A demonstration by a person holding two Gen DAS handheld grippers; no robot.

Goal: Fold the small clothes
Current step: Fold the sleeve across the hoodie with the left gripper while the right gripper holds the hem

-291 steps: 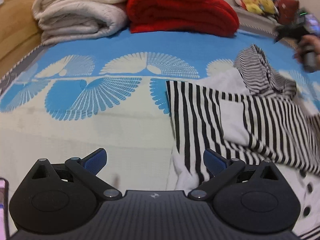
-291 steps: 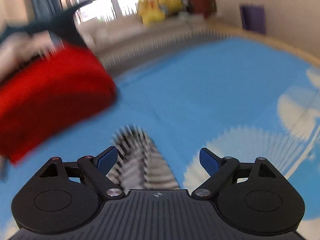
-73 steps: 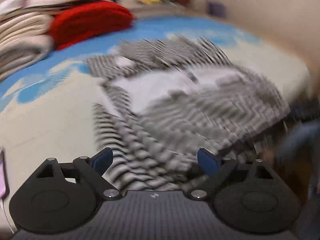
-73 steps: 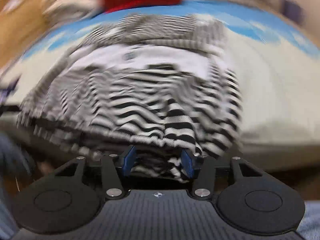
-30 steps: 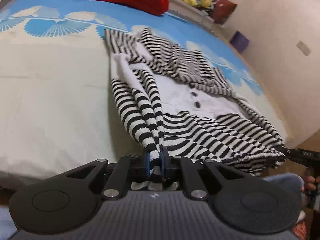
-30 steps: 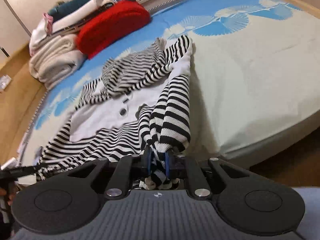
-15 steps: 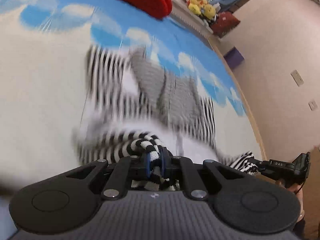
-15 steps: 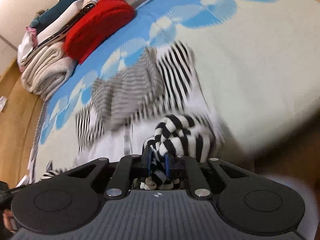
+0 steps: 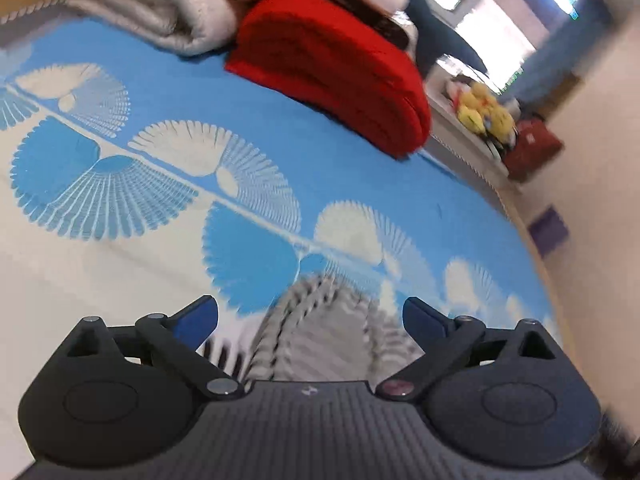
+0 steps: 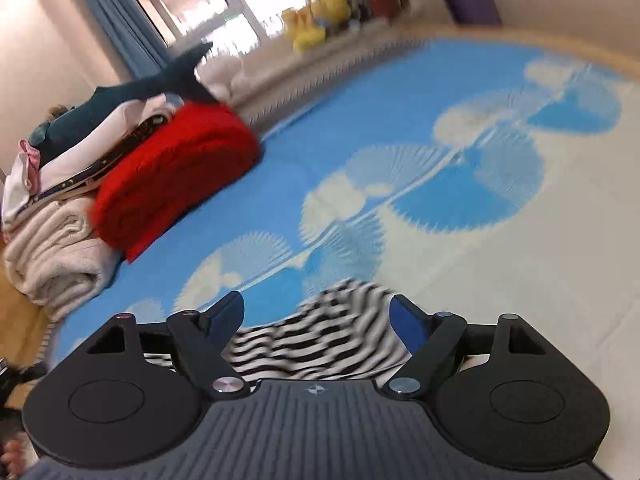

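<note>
The black-and-white striped garment [image 9: 332, 328] lies on the bed just past my left gripper [image 9: 310, 314], blurred; most of it is hidden under the gripper body. The left gripper is open and empty above it. In the right wrist view the same striped garment [image 10: 320, 332] lies bunched between and below the fingers of my right gripper [image 10: 316, 316], which is open and holds nothing.
The bed has a blue and cream fan-pattern cover [image 9: 160, 184]. A folded red blanket [image 9: 340, 64] and cream blankets [image 9: 160, 8] are stacked at the far end, also in the right wrist view [image 10: 172, 176]. Stuffed toys [image 9: 484, 112] sit on a ledge by the window.
Both grippers were shut on the garment's striped hem half a second ago; now both are open and have let it go. Both views have swung forward over the garment toward the far end of the bed.
</note>
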